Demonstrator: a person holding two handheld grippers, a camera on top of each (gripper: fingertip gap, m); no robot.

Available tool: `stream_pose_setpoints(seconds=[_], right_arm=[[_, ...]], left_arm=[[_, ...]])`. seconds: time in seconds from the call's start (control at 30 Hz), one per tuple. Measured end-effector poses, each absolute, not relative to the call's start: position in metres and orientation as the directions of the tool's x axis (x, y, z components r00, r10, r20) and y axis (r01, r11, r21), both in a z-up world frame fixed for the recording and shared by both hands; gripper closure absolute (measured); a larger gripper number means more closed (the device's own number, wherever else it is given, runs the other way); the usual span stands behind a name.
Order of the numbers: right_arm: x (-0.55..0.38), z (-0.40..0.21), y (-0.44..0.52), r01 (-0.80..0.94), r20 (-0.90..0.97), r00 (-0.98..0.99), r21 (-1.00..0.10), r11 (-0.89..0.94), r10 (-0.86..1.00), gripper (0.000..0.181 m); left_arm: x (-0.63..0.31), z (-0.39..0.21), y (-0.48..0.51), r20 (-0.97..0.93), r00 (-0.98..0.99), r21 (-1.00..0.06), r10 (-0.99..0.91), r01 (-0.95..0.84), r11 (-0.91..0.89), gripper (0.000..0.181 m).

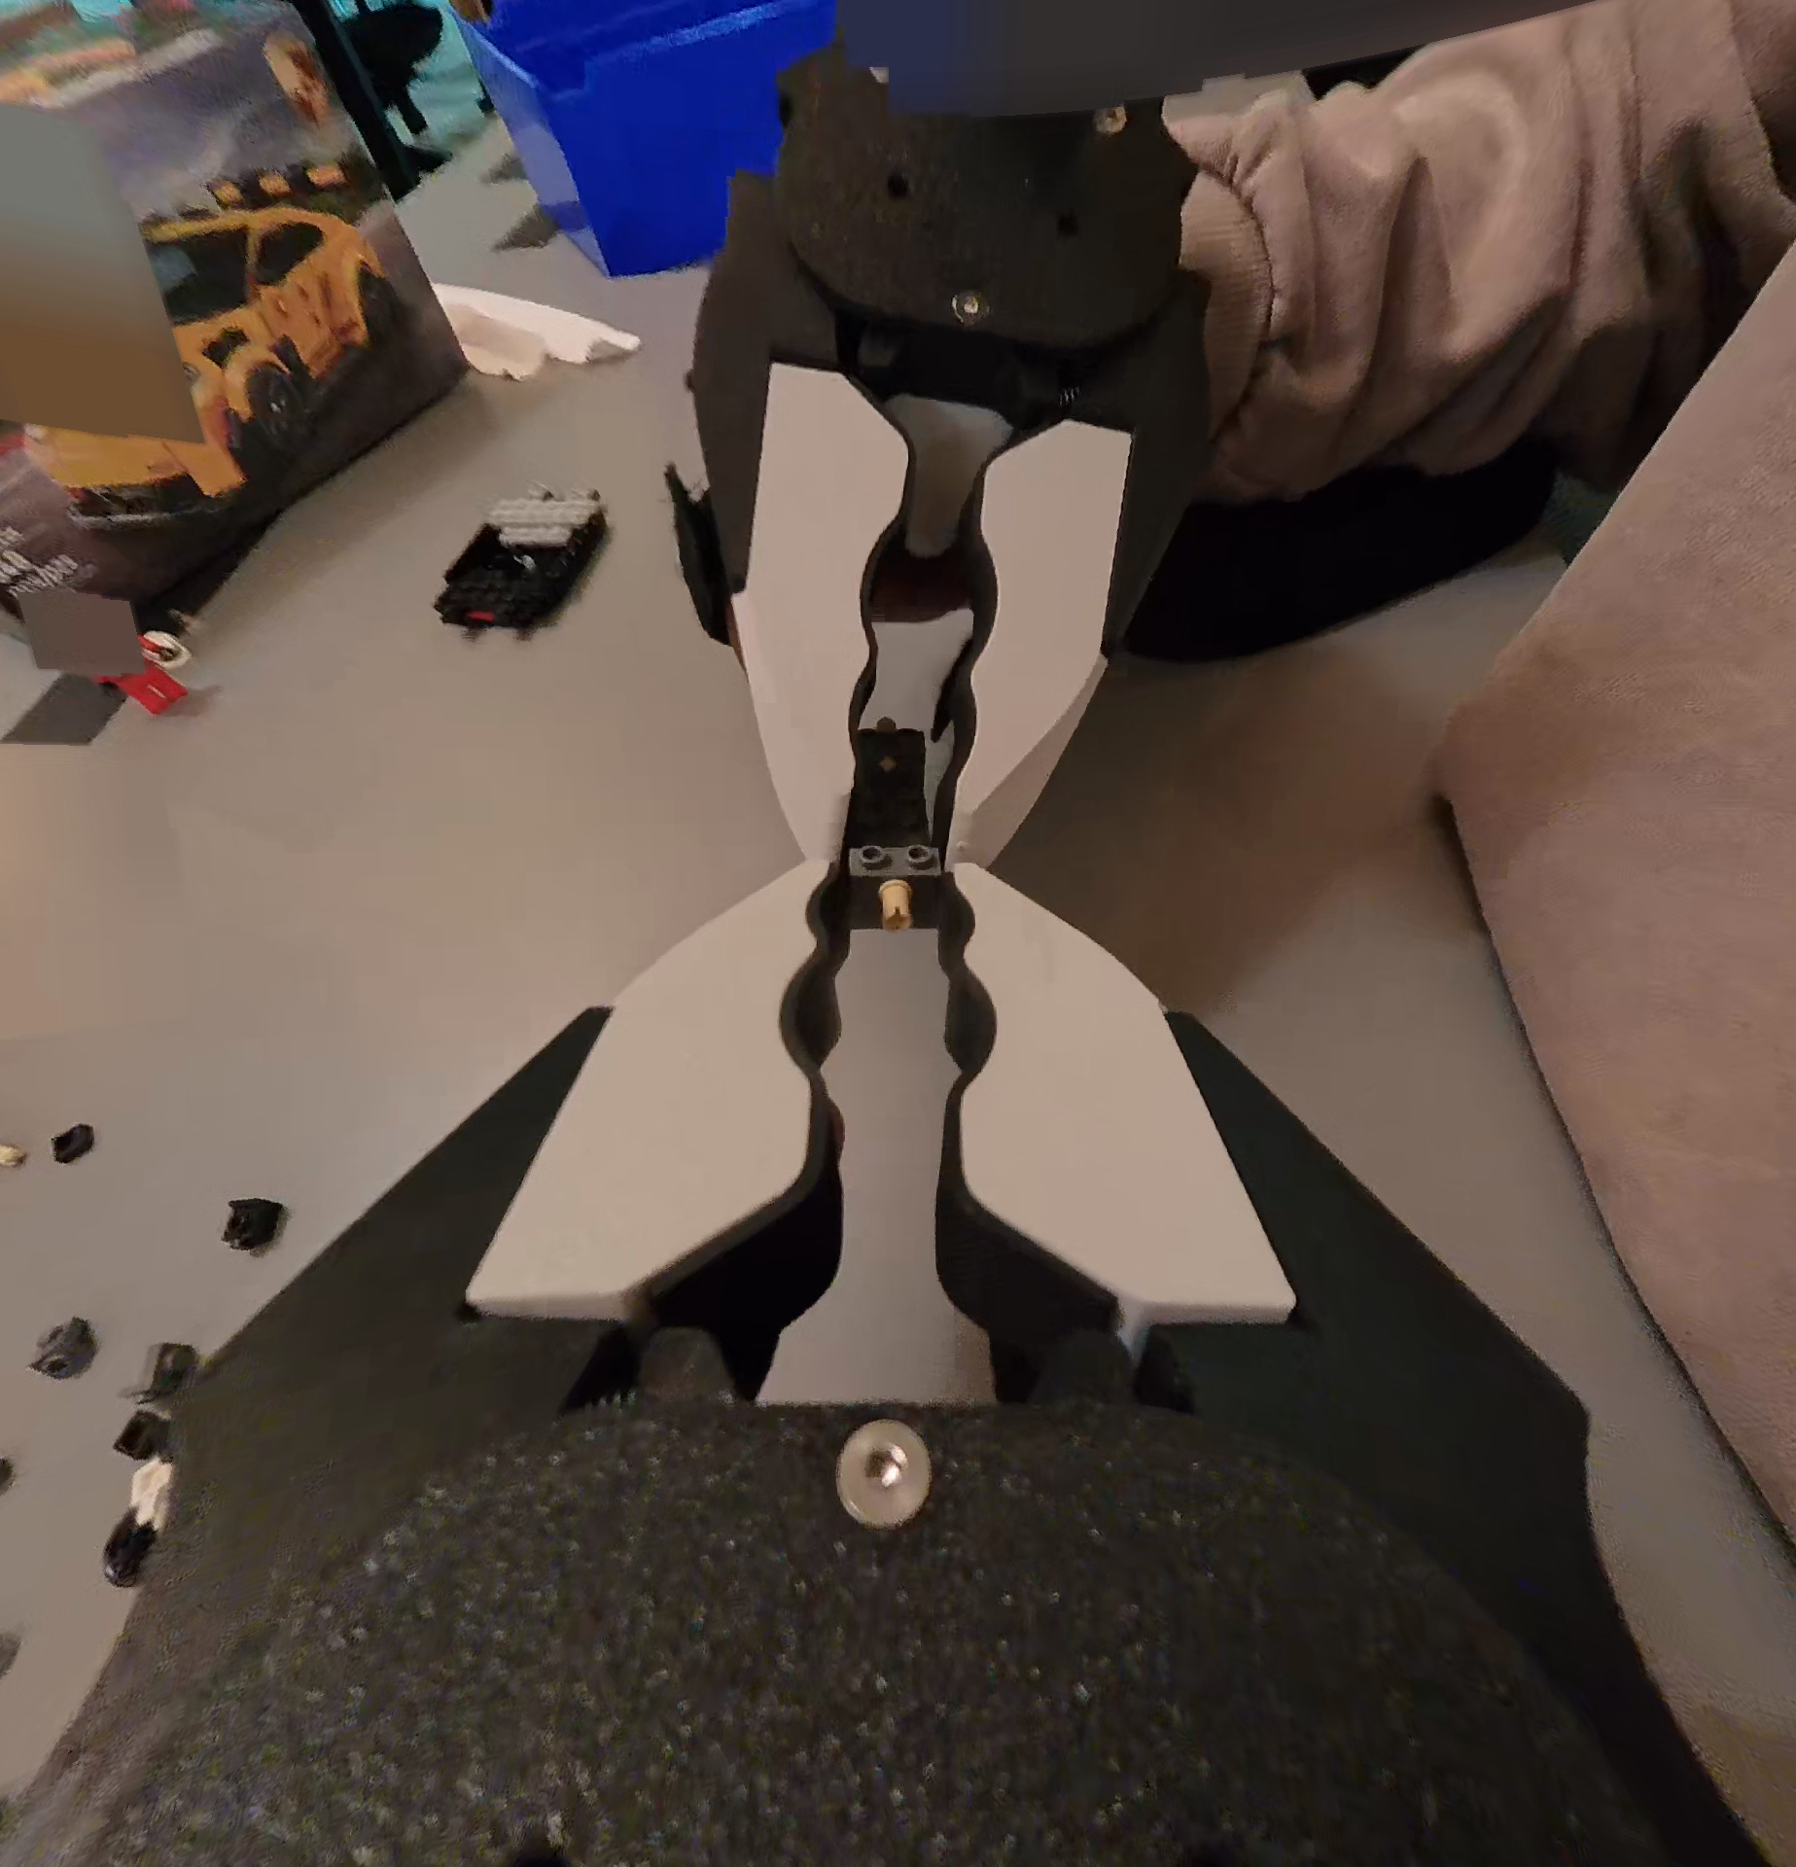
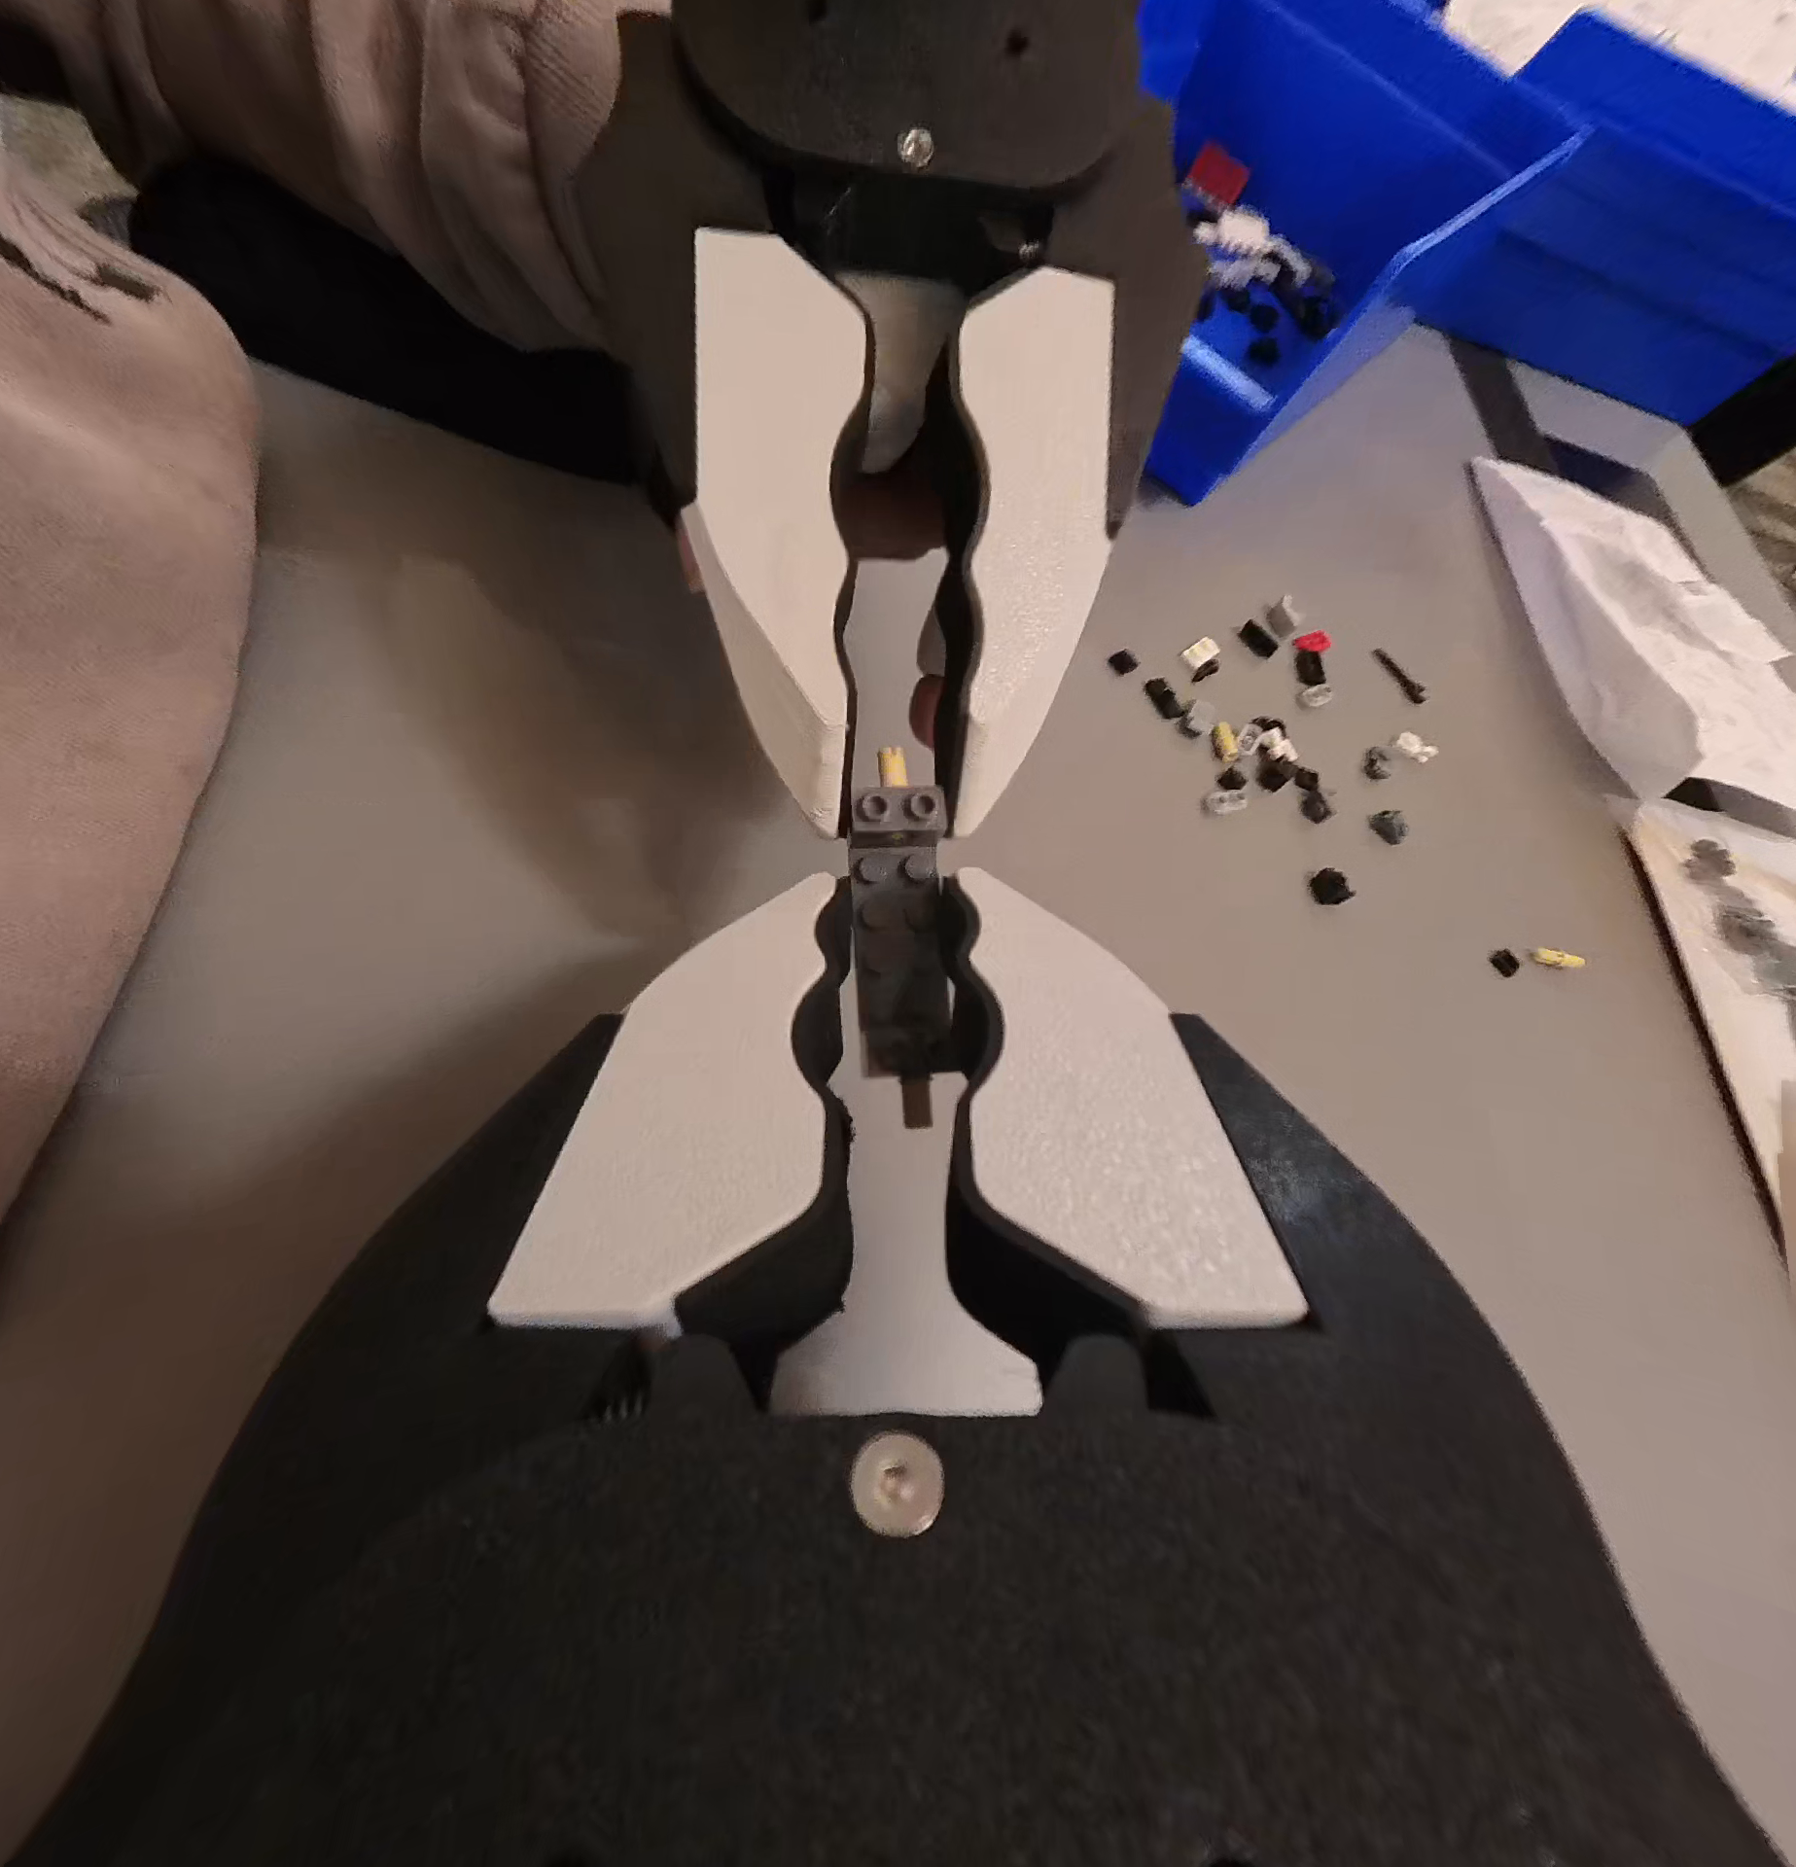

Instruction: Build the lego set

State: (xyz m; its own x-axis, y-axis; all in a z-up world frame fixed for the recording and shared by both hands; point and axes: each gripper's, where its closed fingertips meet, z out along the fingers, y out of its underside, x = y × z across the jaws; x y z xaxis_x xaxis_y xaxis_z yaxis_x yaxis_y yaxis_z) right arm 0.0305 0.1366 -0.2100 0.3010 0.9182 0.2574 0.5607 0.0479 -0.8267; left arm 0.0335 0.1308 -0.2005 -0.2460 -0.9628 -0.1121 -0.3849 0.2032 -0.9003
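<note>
Right wrist view: brick assembly (image 2: 895,940) between hand-held gripper (image 2: 895,909) fingers (clamped).

loose pieces (image 2: 1277,748) on table (image 2: 1227,1010), bin (image 2: 1479,253) behind them

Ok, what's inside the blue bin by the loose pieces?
In the right wrist view, the blue bin holds small black, white and red bricks in its front compartment. The wall and blur hide the rest.
</note>
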Motion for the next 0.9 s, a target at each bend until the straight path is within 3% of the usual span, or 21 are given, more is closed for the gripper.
stream_pose_setpoints(seconds=[0.17, 0.37, 0.43, 0.9], right_arm=[[0.038, -0.185, 0.134, 0.376, 0.151, 0.316, -0.927, 0.023, 0.937, 0.147], [0.05, -0.166, 0.141, 0.239, 0.083, 0.356, -0.971, -0.005, 0.931, 0.151], [0.047, -0.154, 0.138, 0.187, 0.08, 0.354, -0.982, 0.013, 0.932, 0.162], [0.04, -0.133, 0.129, 0.232, 0.202, 0.386, -0.966, 0.117, 0.9, 0.165]], left_arm=[[0.03, -0.182, 0.14, -0.065, -0.213, -0.959, -0.975, -0.257, 0.12, 0.164], [0.023, -0.158, 0.143, 0.04, -0.246, -0.995, -0.968, -0.097, -0.016, 0.164], [0.02, -0.153, 0.141, 0.066, -0.276, -0.997, -0.959, -0.055, -0.053, 0.164], [0.02, -0.155, 0.136, 0.11, -0.328, -0.994, -0.938, -0.02, -0.109, 0.164]])
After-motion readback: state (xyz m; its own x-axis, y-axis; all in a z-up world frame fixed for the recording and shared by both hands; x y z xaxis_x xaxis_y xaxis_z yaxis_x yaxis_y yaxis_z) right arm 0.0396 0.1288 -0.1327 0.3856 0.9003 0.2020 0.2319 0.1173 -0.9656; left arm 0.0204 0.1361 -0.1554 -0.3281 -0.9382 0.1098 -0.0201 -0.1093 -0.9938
